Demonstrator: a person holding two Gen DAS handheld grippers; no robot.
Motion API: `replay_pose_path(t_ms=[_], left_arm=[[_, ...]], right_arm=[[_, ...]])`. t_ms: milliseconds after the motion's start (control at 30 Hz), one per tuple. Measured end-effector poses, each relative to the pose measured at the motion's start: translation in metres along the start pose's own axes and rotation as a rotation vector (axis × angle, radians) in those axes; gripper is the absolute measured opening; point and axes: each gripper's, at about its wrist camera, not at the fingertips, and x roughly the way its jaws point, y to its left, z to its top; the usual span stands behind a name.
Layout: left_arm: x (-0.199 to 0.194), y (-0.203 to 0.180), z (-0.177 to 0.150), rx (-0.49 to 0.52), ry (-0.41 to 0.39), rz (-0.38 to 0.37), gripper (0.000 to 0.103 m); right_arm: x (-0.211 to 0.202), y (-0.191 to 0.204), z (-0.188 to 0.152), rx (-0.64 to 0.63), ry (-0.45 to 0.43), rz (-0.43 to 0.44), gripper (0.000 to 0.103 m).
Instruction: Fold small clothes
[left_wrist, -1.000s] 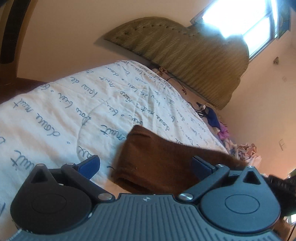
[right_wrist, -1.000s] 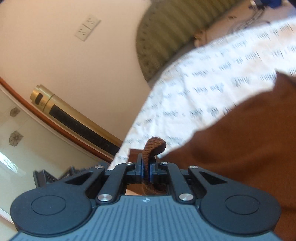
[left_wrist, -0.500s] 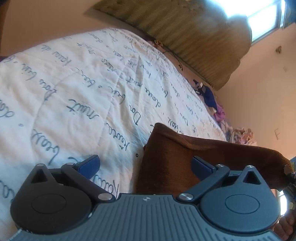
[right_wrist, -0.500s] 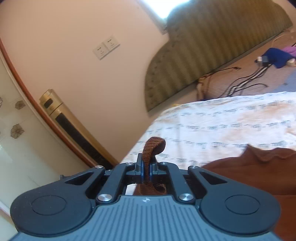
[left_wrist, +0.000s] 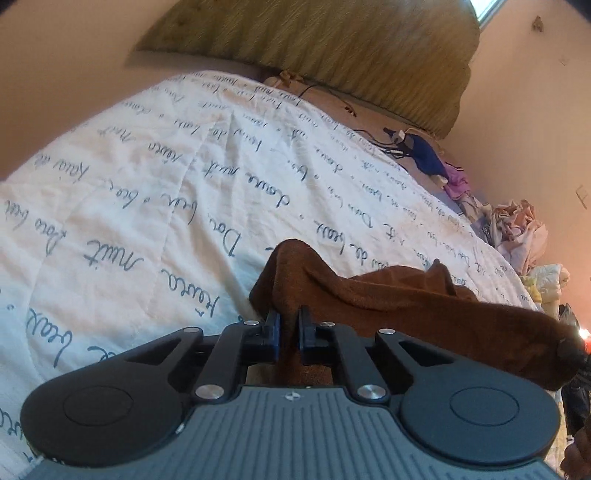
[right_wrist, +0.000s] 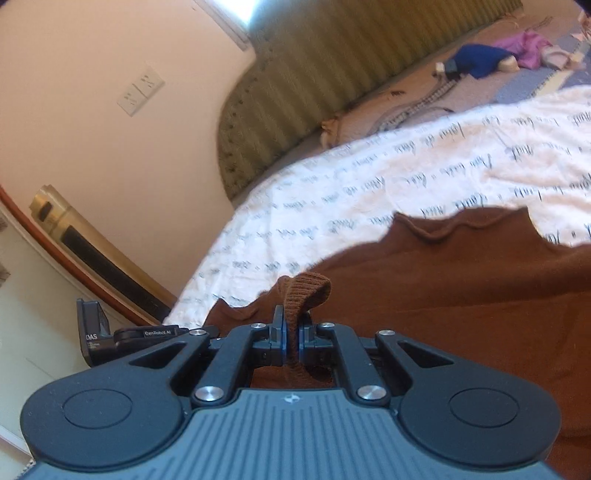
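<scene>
Garment: brown knit garment (left_wrist: 406, 302) is laid on the bed's white quilt (left_wrist: 147, 192) w/ blue script print; part is lifted off the quilt.
Long axis: in the left wrist view it is stretched left-to-right, from the near-centre corner out to the right edge of frame; slight sag in between.
Far edge: in the right wrist view a wavy hem (right_wrist: 461, 225) is seen on the far side, pointed toward the headboard.
Left tool (left_wrist: 289, 325): jaws are closing; a corner of the garment is caught between the blue pads, cloth bunched up just beyond the tips.
Right tool (right_wrist: 291, 332): pressed together on a ribbed fold (right_wrist: 306, 291) of the same garment; the fold is looped up above the tips, rest of the cloth is spread to the right & near.
Pose, left: tool is angled down toward the quilt, garment directly ahead of it.
Pose, right: tool is tilted down less steeply, bed edge and wall seen beyond.
Other tool: part of the left unit (right_wrist: 110, 336) is seen at left in the right wrist view, beside the garment.
Background: green padded headboard (left_wrist: 332, 48) at far end; heap of clothes (left_wrist: 517, 236) at far right; cables (right_wrist: 417, 107) near headboard.
</scene>
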Motion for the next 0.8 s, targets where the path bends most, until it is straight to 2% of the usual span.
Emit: replay_pose_path(t_ms=[100, 200, 333, 467, 533, 567, 633, 700, 733, 800], left_arm=[[-0.016, -0.021, 0.003, 0.041, -0.035, -0.029, 0.01], [-0.016, -0.054, 0.002, 0.084, -0.037, -0.076, 0.01], [0.014, -0.086, -0.011, 0.15, 0.024, -0.08, 0.01], [0.068, -0.103, -0.035, 0.202, 0.129, -0.026, 0.015], [0.081, -0.106, -0.045, 0.242, 0.126, -0.013, 0.015], [0.078, -0.106, -0.046, 0.238, 0.107, -0.015, 0.022], [0.061, -0.095, -0.038, 0.152, 0.076, -0.058, 0.039], [0.042, -0.078, -0.028, 0.065, 0.029, -0.077, 0.065], [0.035, -0.07, -0.023, 0.033, 0.02, -0.078, 0.071], [0.032, -0.056, -0.016, -0.029, 0.059, -0.114, 0.083]], right_arm=[[-0.024, 0.009, 0.021, -0.035, -0.05, 0.005, 0.005], [-0.052, -0.001, 0.037, -0.047, -0.089, -0.025, 0.005], [-0.077, -0.049, 0.041, 0.014, -0.086, -0.135, 0.005], [-0.08, -0.107, 0.019, 0.089, -0.035, -0.256, 0.005], [-0.073, -0.136, 0.004, 0.123, 0.0, -0.323, 0.005], [-0.069, -0.148, -0.003, 0.144, 0.021, -0.34, 0.005], [-0.065, -0.165, -0.016, 0.17, 0.037, -0.364, 0.005], [-0.067, -0.172, -0.023, 0.186, 0.041, -0.334, 0.005], [-0.067, -0.172, -0.024, 0.185, 0.041, -0.33, 0.005], [-0.07, -0.171, -0.024, 0.19, 0.034, -0.308, 0.006]])
